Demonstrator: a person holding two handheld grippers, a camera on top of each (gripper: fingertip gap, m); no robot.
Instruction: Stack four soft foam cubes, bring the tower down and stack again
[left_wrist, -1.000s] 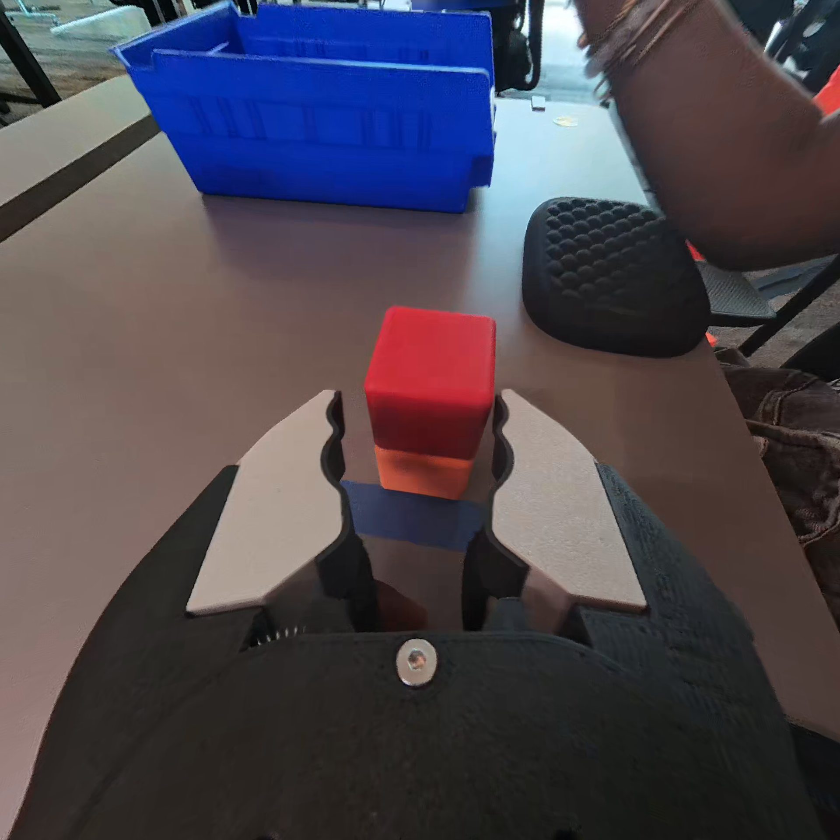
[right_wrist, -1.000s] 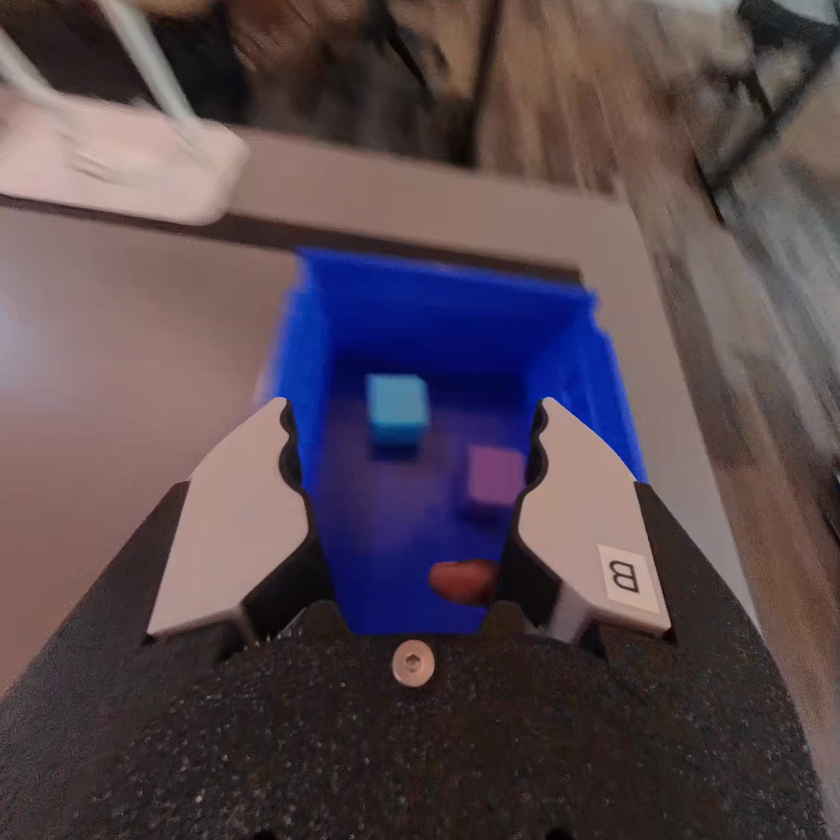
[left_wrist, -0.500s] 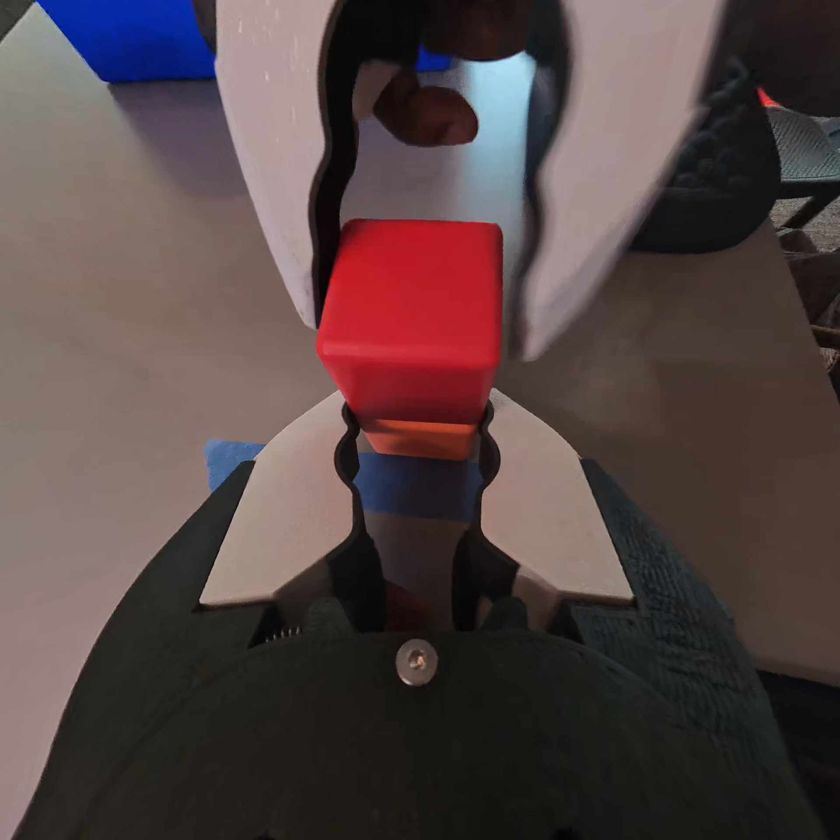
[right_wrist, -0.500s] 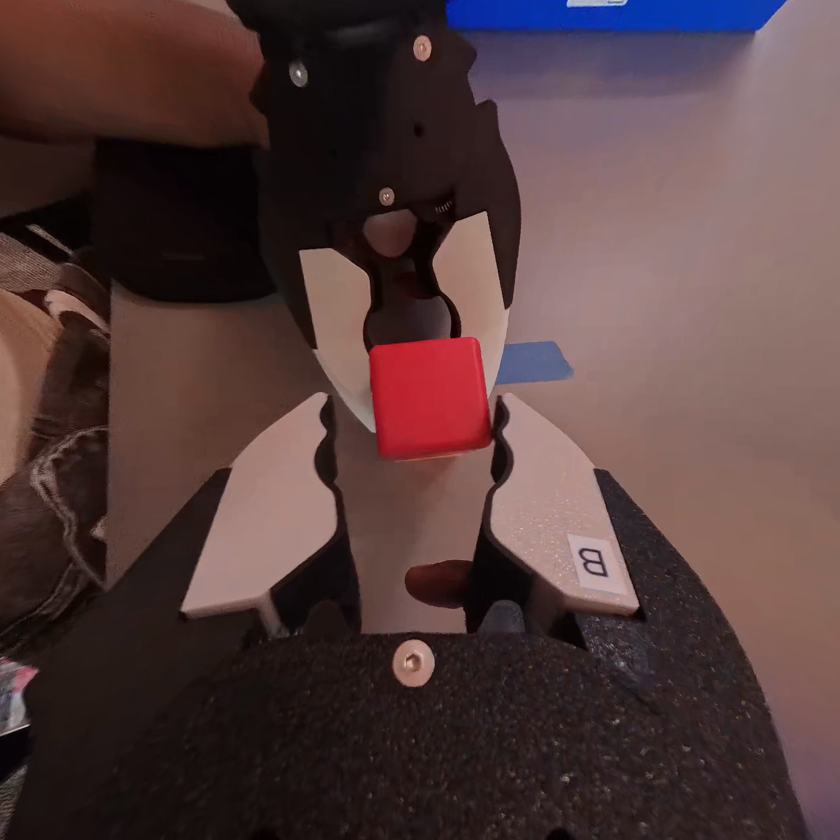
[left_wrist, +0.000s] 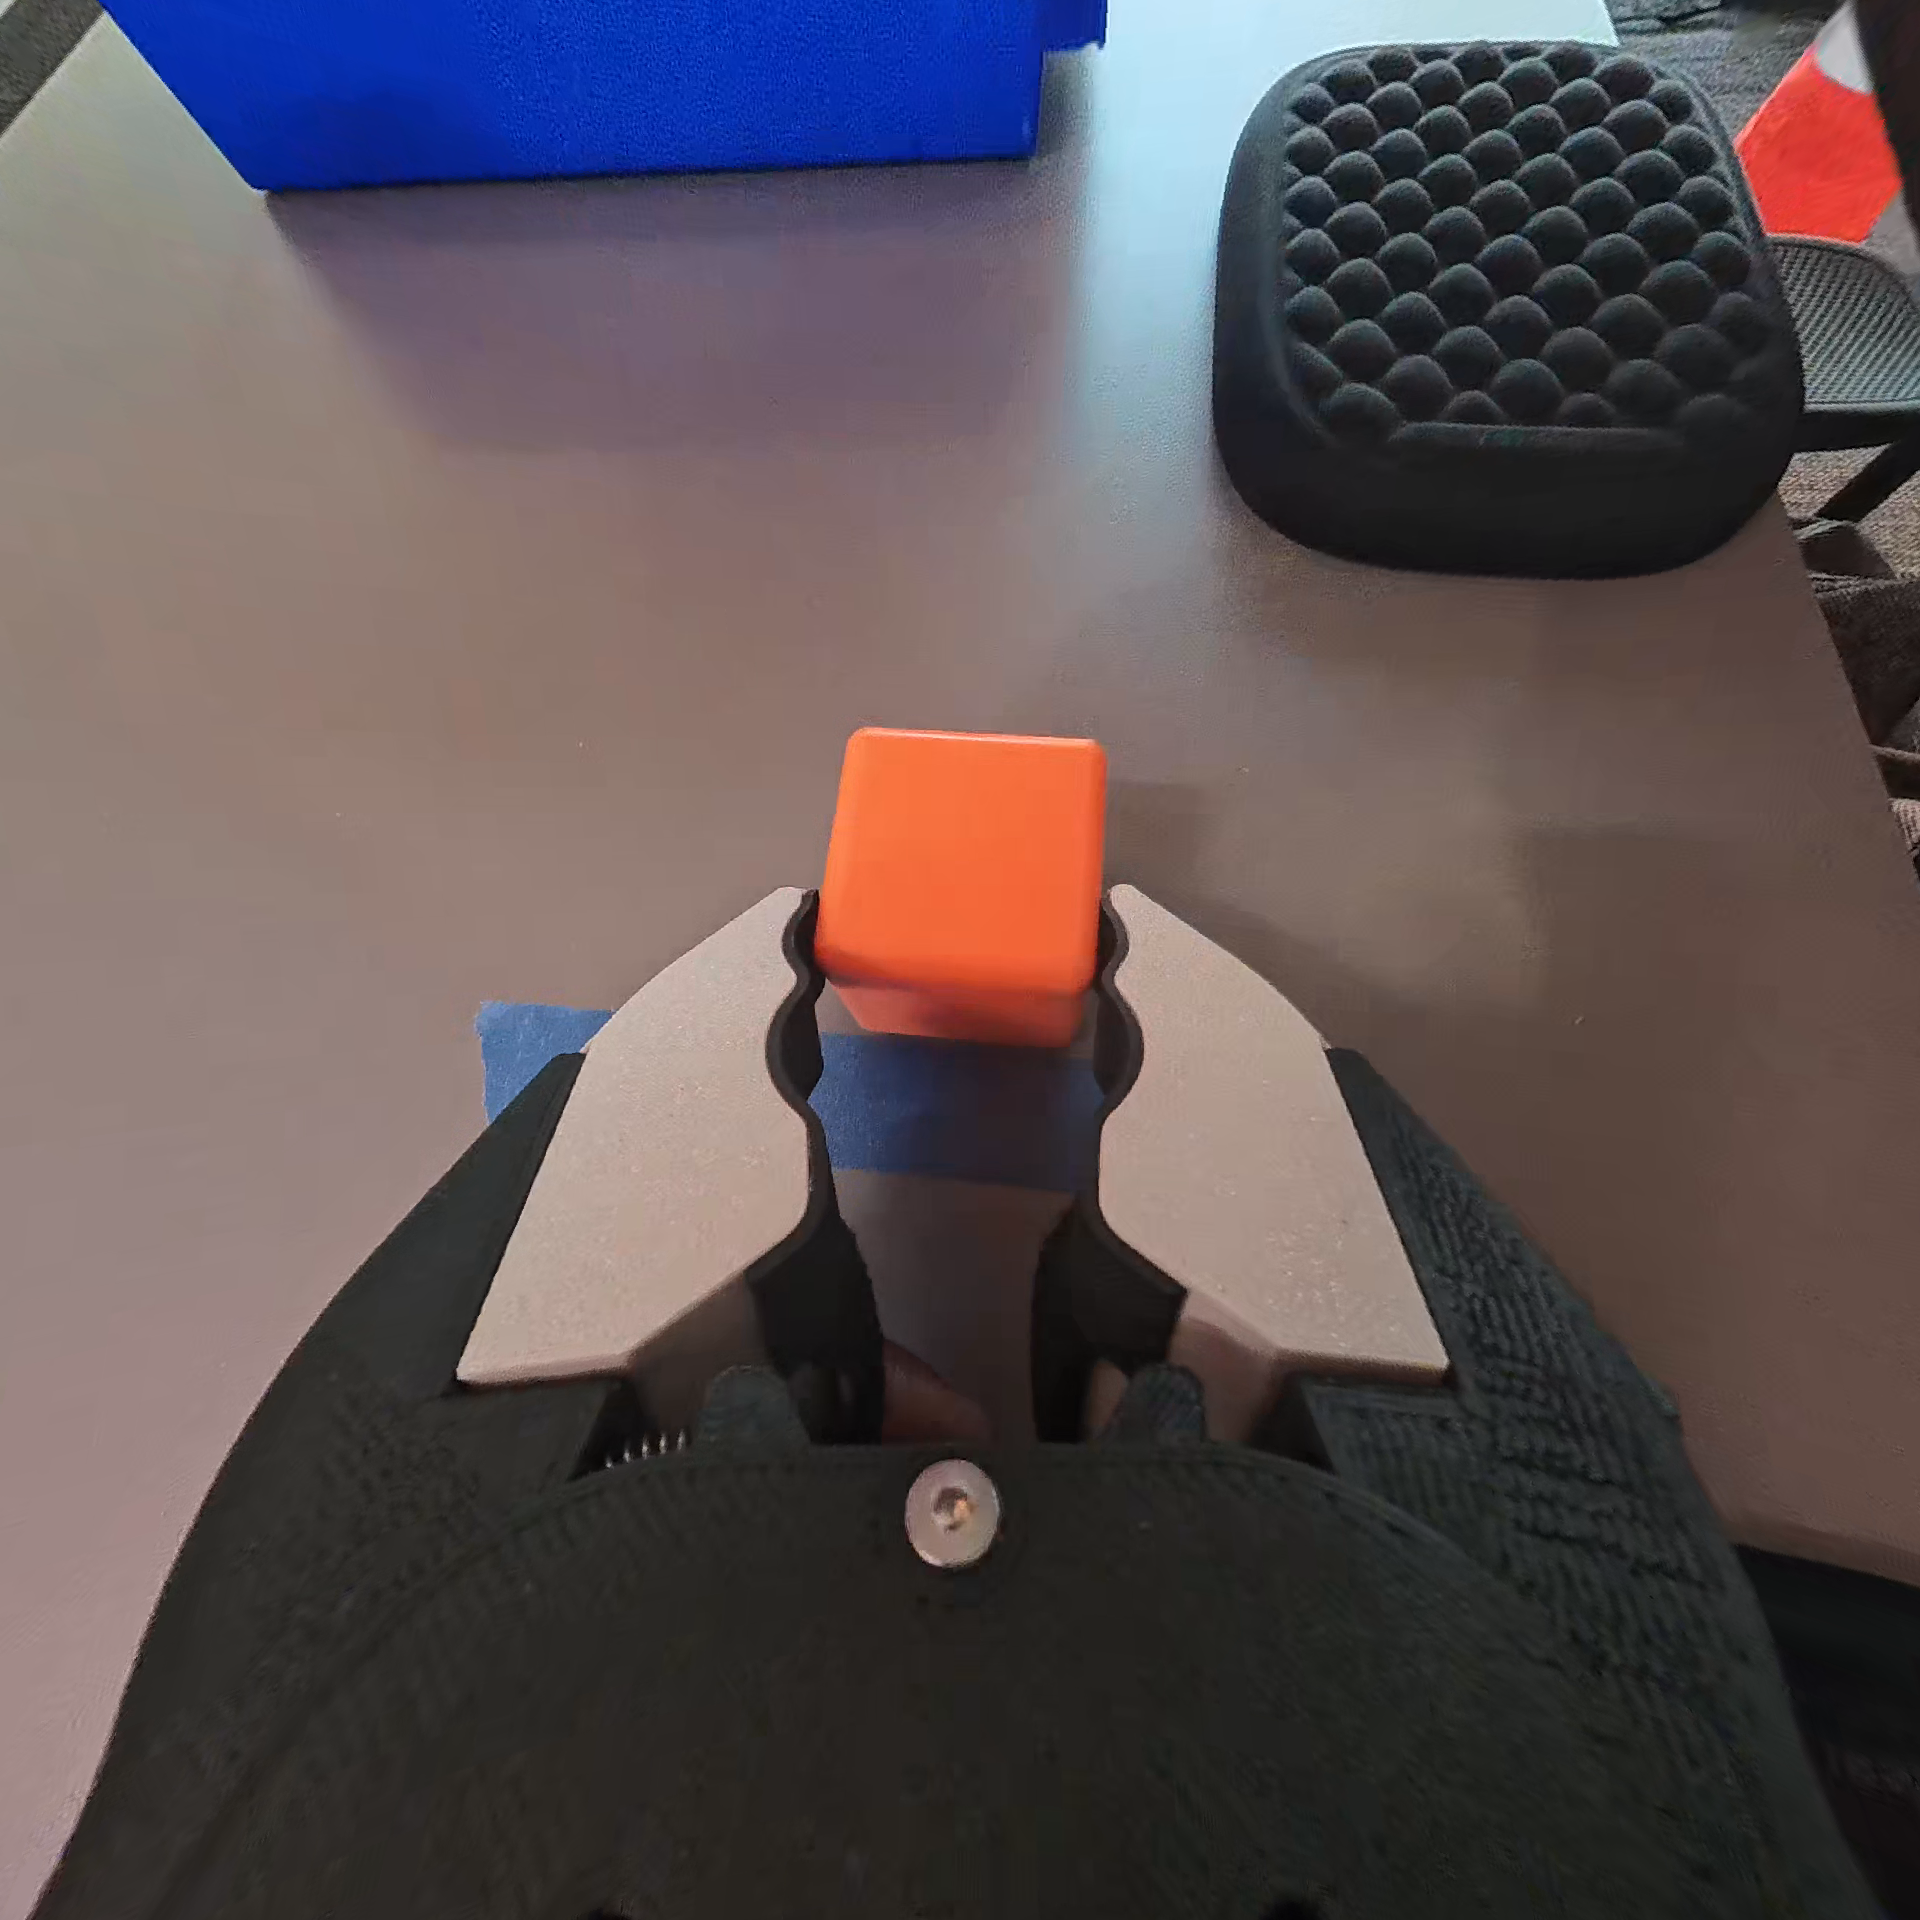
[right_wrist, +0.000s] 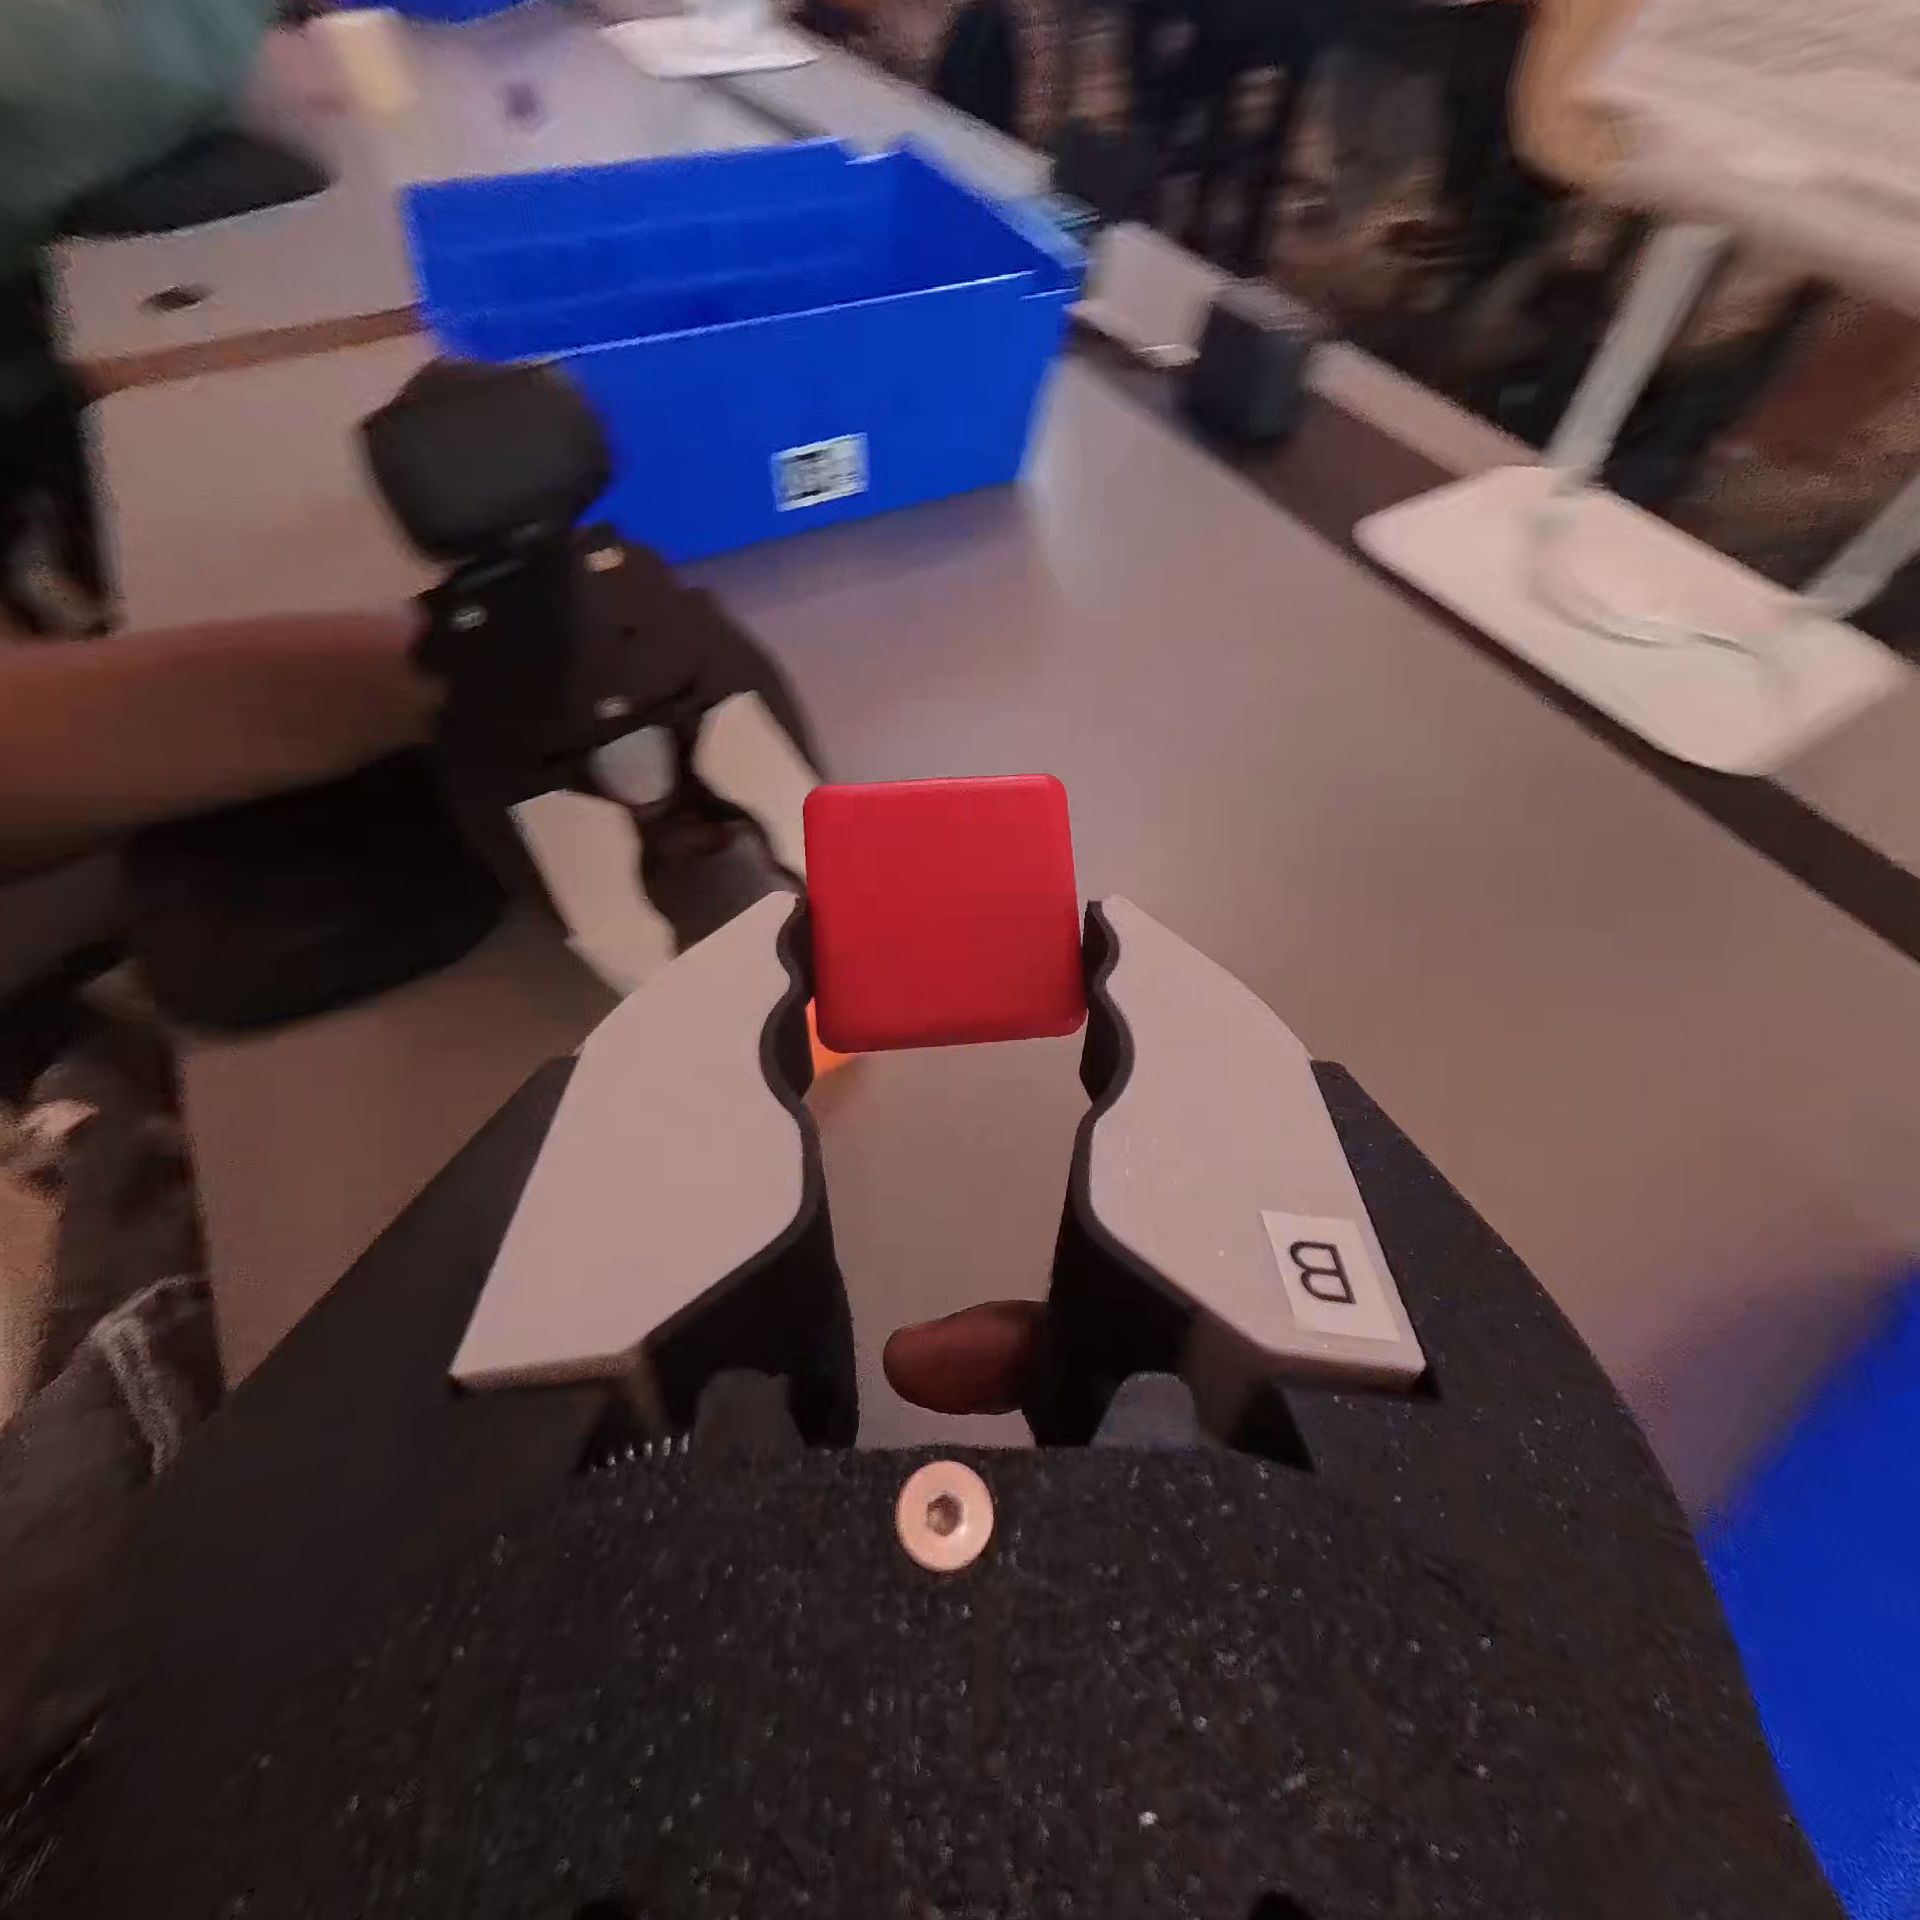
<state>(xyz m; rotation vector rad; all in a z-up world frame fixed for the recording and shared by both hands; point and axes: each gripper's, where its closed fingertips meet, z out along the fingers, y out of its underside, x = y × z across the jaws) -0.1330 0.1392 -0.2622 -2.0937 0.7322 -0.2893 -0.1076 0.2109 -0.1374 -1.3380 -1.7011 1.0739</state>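
Left gripper (left_wrist: 956, 951): its two grey fingers with black wavy pads are drawn in against the sides of one orange soft foam cube (left_wrist: 961, 873), which stands on the grey table (left_wrist: 416, 623) at the far edge of a strip of blue tape (left_wrist: 935, 1127).
Right gripper (right_wrist: 940, 956): its fingers are clamped on the two sides of one red soft foam cube (right_wrist: 940, 909), held up off the table; the view is blurred by motion.
Cubes counted: two in sight, one orange and one red, each between a different pair of fingers. A sliver of orange shows below and left of the red cube in the right wrist view.
Other gripper seen: in the right wrist view the left gripper (right_wrist: 675, 831) shows to the left and beyond the red cube, low over the table.
Ahead of the left gripper: one blue plastic bin (left_wrist: 582, 94) at the far side of the table; its inside is out of sight.
Ahead and right of the left gripper: one black dimpled foam cushion (left_wrist: 1496, 301) at the table's right edge.
Change from half a second ago: the red cube then sat on top of the orange one with the right fingers spread around it; now it is lifted clear and the orange cube's top is bare. The left fingers have kept their place at the orange cube.
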